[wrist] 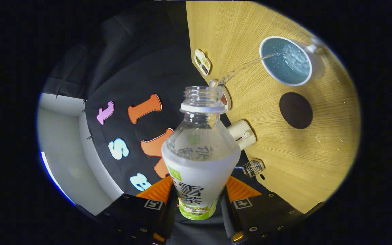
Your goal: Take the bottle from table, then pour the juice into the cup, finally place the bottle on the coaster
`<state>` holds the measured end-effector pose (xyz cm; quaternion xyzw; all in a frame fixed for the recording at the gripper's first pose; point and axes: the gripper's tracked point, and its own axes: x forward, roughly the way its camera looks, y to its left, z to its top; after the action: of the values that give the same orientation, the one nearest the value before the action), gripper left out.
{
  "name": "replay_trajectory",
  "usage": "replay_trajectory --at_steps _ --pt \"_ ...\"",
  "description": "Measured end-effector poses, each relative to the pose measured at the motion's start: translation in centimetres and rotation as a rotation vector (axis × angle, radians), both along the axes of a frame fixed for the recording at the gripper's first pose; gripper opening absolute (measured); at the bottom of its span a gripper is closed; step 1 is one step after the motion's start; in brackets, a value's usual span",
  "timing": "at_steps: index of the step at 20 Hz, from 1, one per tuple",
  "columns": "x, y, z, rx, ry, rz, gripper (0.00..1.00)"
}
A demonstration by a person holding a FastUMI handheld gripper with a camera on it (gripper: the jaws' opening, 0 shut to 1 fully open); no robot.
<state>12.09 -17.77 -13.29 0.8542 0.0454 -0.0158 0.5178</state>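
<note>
Jaws clamped on the bottle [201, 160], tipped over the tabletop [305, 153], a thin stream arcing into the cup [286, 61]. Any wobble and it splashes past the rim; the coaster [296, 110] waits beside the cup.

From my feed: wooden table [284, 143], light oak-look grain, warm yellow under the booth light. Its edge runs alongside the black cloth wall [141, 64], which hangs in soft folds w/ a few clips along one side. Beyond the cloth, a plain pale wall panel [63, 143], grey-white, w/ a thin blue strip at its far edge. Light is bright on the tabletop, dimmer on the cloth. Small dark hole in the tabletop [262, 176] near the table edge.
</note>
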Motion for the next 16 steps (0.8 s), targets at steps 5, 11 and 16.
replay_trajectory --at_steps 5,11,16 --pt "0.09 -0.29 0.12 0.022 -0.005 -0.009 0.59" --pt "0.16 -0.35 0.42 0.058 -0.007 -0.023 0.60" --pt "0.48 -0.77 0.49 0.089 -0.016 -0.028 0.60"
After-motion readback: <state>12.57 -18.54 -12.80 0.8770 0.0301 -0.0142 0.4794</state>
